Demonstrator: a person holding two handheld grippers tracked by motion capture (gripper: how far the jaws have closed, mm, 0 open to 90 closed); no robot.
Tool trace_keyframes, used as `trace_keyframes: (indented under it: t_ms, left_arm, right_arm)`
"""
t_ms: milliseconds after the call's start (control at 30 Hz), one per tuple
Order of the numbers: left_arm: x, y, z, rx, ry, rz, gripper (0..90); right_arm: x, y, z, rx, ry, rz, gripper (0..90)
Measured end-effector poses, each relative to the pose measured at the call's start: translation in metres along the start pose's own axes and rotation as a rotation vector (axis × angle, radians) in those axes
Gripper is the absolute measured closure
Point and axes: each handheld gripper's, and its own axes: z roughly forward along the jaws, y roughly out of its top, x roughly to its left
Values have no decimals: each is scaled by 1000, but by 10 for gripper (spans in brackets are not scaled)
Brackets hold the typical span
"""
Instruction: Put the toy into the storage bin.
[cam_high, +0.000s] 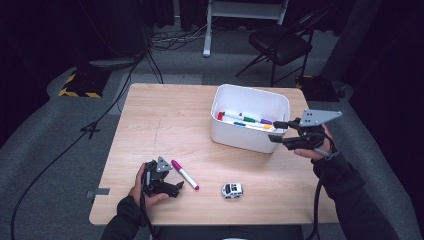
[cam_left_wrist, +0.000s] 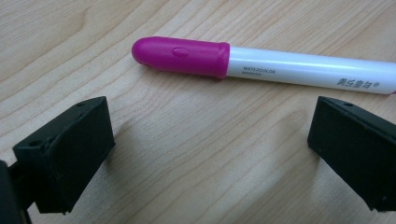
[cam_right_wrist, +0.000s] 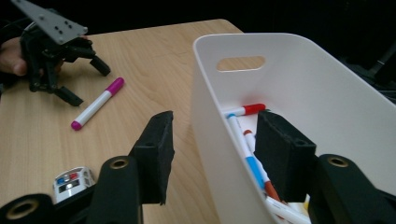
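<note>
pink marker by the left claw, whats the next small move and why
Probably ease the left claw forward until its open jaws straddle the pink marker, then close. The marker lies flat on the table just ahead of the jaws, untouched, while other markers already lie in the white bin, where the right claw hangs open at the rim.

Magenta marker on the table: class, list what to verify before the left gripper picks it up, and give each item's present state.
1. Magenta marker lies flat on the table, nothing on it: ok.
2. Left gripper open: ok.
3. Marker between its jaws: not ok, it lies just beyond the tips.
4. Right gripper away from the marker, open astride the white bin's wall: ok.
5. Toy car apart from the marker: ok.
</note>
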Motion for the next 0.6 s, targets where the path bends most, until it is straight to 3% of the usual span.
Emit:
trace_keyframes:
  t_ms: [167,200,267,300,333,400,600]
  left_arm:
    - [-6,5,5,-2,-23,26,6]
    - [-8,6,5,5,-30,10,6]
    - [-8,8,7,7,-24,22,6]
    - [-9,9,8,6,-30,32,5]
    - [-11,10,9,9,-35,18,6]
    - [-10,12,10,4,-33,42,5]
    - [-14,20,17,7,-52,52,6]
  right_arm:
    - [28,-14,17,-27,76,-10,454]
    - [32,-17,23,-20,95,-10,453]
    - [41,-25,38,22,113,-34,445]
    - [42,-27,43,35,127,-45,445]
    - [45,-32,50,42,154,-37,445]
    - [47,-38,60,59,176,-27,442]
    - [49,-55,77,91,192,20,436]
